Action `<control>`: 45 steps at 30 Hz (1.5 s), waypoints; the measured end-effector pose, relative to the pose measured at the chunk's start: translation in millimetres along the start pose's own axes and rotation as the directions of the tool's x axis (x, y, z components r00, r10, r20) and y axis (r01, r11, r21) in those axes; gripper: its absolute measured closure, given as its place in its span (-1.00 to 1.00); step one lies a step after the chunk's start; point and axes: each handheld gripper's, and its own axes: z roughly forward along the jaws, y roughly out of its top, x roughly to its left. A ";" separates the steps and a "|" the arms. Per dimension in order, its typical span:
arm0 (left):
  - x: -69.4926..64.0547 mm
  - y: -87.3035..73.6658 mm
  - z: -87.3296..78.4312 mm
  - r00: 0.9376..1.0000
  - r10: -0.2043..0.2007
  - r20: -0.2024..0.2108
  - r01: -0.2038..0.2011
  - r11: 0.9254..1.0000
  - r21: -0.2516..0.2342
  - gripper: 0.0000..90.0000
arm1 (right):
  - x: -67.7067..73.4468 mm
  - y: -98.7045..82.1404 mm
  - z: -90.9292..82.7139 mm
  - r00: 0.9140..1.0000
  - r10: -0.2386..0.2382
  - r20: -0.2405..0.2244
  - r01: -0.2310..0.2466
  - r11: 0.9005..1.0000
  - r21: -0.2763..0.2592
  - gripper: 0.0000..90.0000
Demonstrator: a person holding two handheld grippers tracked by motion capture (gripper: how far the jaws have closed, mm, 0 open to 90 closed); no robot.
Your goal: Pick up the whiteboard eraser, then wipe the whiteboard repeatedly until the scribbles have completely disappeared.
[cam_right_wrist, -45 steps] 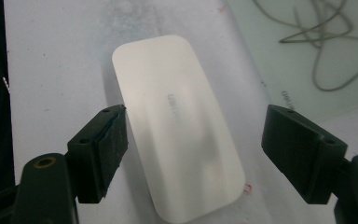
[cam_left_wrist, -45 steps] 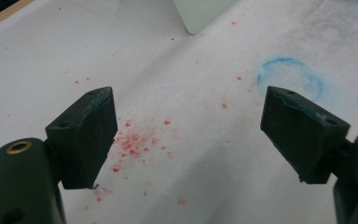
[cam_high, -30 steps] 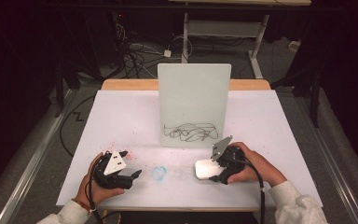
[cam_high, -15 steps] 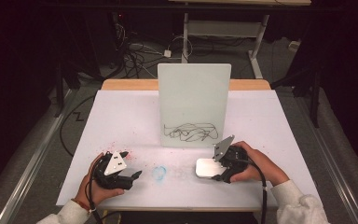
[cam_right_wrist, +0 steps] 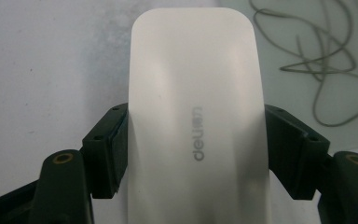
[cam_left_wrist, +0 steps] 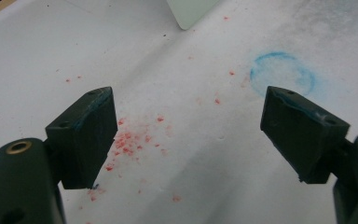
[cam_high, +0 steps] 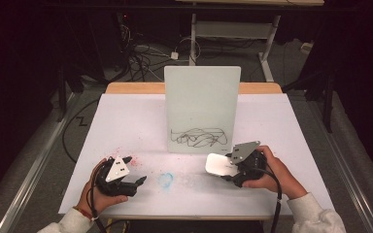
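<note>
Right gripper view: white eraser (cam_right_wrist: 196,116) clamped between the fingers (cam_right_wrist: 105,154), its near end cut off.
Just in front of the scribbled whiteboard (cam_high: 201,109), the right gripper (cam_high: 230,167) grips it; left gripper (cam_high: 138,182) rests spread, holding nothing, on the desk (cam_high: 126,121).

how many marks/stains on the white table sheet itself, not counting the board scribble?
2. A blue ring sits near the front edge, between the two grippers. A scatter of red specks lies by the left gripper. Fainter marks may be hidden under the hands.
</note>
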 end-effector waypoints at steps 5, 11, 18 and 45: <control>-0.5 -1.5 -1.7 1.000 0.004 -0.009 -0.004 1.000 -0.005 -0.60 | -0.7 -6.2 -10.8 0.997 0.035 0.063 -0.030 0.997 -0.077 -0.31; -0.2 -4.3 -4.6 1.000 -0.001 -0.020 0.001 1.000 -0.016 -0.60 | -3.6 -12.3 -21.9 0.992 0.080 0.092 -0.067 0.988 -0.142 -0.31; -2.3 -6.0 -7.3 1.000 0.006 -0.027 -0.007 1.000 -0.017 -0.60 | -2.3 -18.9 -29.8 0.978 0.122 0.169 -0.089 0.977 -0.192 -0.31; -3.9 -11.2 -15.6 0.998 0.004 -0.064 -0.005 1.000 -0.011 -0.59 | -4.9 -18.4 -18.9 0.911 0.152 0.384 -0.067 0.972 -0.224 -0.31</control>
